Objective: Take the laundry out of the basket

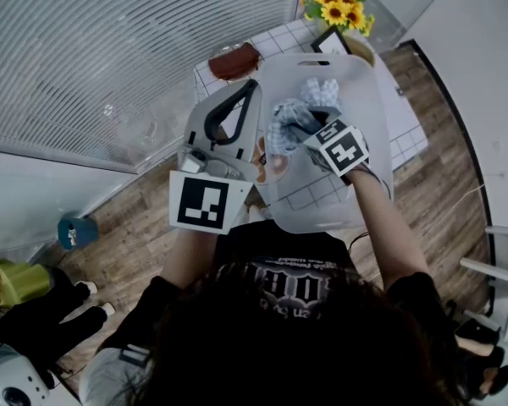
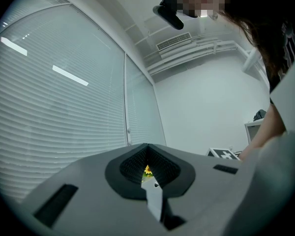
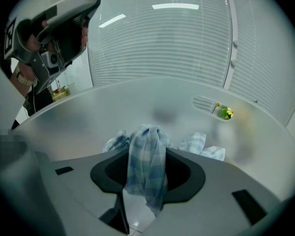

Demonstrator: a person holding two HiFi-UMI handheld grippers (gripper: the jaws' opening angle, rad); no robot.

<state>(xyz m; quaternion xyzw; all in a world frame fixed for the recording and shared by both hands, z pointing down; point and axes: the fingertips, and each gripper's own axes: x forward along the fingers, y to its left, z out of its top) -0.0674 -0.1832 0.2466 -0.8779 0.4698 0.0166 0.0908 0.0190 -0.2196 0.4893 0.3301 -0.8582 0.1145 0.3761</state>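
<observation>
R gripper (image 3: 147, 178) is down inside the translucent white laundry basket (image 1: 322, 205). Its jaws are at mid width, clamped on a bunched fold of blue-and-white checked cloth (image 3: 146, 149). The fold stands up between the pads and a tail hangs below them. More checked laundry (image 3: 202, 144) lies on the basket floor just behind, so the load isn't out yet; most of it sits below the rim.

L gripper (image 2: 148, 175) is at the basket's left rim, jaws nearly together w/ a thin white strip between them. That strip looks to be the basket wall, so L is prob. steadying it. The basket is over the white tiled bench (image 1: 406, 138), w/ sunflowers (image 1: 343, 11) beyond.

Risks, as I judge them:
- **Slip:** the grip is on a loose fold only, so the cloth could slide out of the pads partway up, esp. if the trailing end drags on the wall or catches the rim.
- **Tangle:** the trailing end may be tangled w/ the other piece, pull it along, then drop it over the side.
- **Basket:** a hard tug could tip or twist the light basket on L's thin pinch & pull it free.
</observation>
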